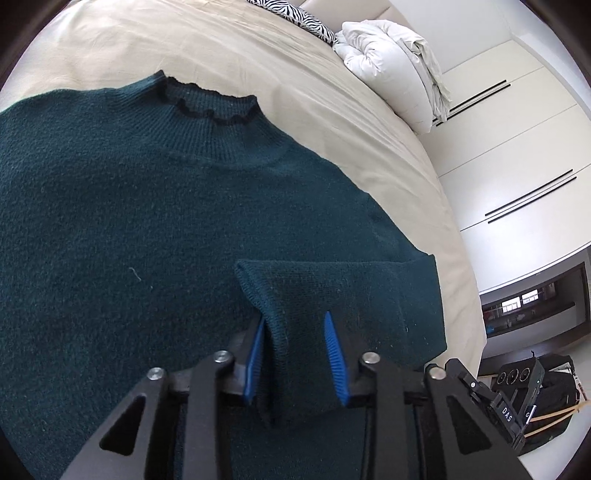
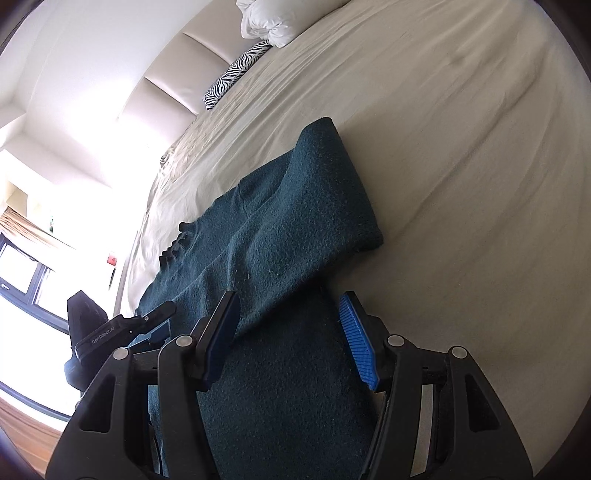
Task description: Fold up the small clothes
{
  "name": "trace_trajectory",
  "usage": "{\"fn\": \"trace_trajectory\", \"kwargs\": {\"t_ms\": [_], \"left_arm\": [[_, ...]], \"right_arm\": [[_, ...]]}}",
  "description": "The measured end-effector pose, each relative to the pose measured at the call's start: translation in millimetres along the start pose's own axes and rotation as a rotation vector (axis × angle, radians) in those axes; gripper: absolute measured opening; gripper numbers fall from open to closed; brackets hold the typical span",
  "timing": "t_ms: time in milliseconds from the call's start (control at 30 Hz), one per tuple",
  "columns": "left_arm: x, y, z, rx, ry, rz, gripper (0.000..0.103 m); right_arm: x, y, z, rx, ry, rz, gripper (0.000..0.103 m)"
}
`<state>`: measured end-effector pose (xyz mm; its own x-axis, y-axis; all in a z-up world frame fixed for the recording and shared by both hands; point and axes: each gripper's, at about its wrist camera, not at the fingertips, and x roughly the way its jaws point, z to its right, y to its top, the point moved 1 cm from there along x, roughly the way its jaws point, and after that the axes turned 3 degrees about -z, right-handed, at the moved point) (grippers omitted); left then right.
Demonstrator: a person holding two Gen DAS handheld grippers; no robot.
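A dark green knit sweater [image 1: 147, 206] lies flat on the bed, its ruffled collar [image 1: 210, 107] pointing away from me. One sleeve [image 1: 332, 288] is folded in over the body, with its cuff end between the blue pads of my left gripper [image 1: 295, 316]. The jaws stand apart and the cloth hangs loose against the left pad [image 1: 255, 354]. In the right wrist view the other sleeve [image 2: 325, 192] stretches out over the sheet. My right gripper [image 2: 289, 294] hovers open over the sweater [image 2: 280, 369], gripping nothing. The left gripper's body [image 2: 147, 321] shows at its left.
The sweater rests on a beige bed sheet [image 1: 332, 92]. A white bundled duvet [image 1: 388, 62] and a zebra-print pillow [image 1: 291, 11] lie near the headboard [image 2: 166, 85]. White wardrobe doors [image 1: 517, 147] and a black bag [image 1: 535, 387] on the floor are beyond the bed's edge.
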<state>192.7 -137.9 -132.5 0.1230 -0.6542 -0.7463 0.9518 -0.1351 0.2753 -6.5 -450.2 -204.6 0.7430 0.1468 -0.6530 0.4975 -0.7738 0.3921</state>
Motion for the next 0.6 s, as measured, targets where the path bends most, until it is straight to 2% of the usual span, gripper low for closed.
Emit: {"fn": "trace_trajectory", "kwargs": {"t_ms": [100,133,167,200,433,600], "left_arm": [[-0.3,-1.4,6.8,0.016,0.000,0.007,0.028],[-0.2,-0.8,8.9,0.020,0.000,0.012,0.023],[-2.2,0.3,8.9,0.025,0.007,0.020,0.011],[-2.1,1.5,10.0,0.026,0.014,0.027,0.009],[-38.2,9.3,-12.0,-0.006,0.025,0.120,0.008],[-70.0,14.9,-42.7,-0.020,0.090,0.189,0.008]], "right_arm": [[1.3,-1.7,2.1,0.005,-0.003,-0.004,0.055],[2.1,-2.2,3.0,0.008,-0.003,-0.006,0.055],[2.4,-2.7,3.3,0.011,-0.005,-0.008,0.055],[2.6,-2.9,3.7,0.011,-0.007,-0.010,0.055],[-6.8,11.0,-0.4,-0.007,-0.019,0.023,0.055],[-14.9,42.4,-5.2,-0.032,-0.050,0.067,0.055]]}}
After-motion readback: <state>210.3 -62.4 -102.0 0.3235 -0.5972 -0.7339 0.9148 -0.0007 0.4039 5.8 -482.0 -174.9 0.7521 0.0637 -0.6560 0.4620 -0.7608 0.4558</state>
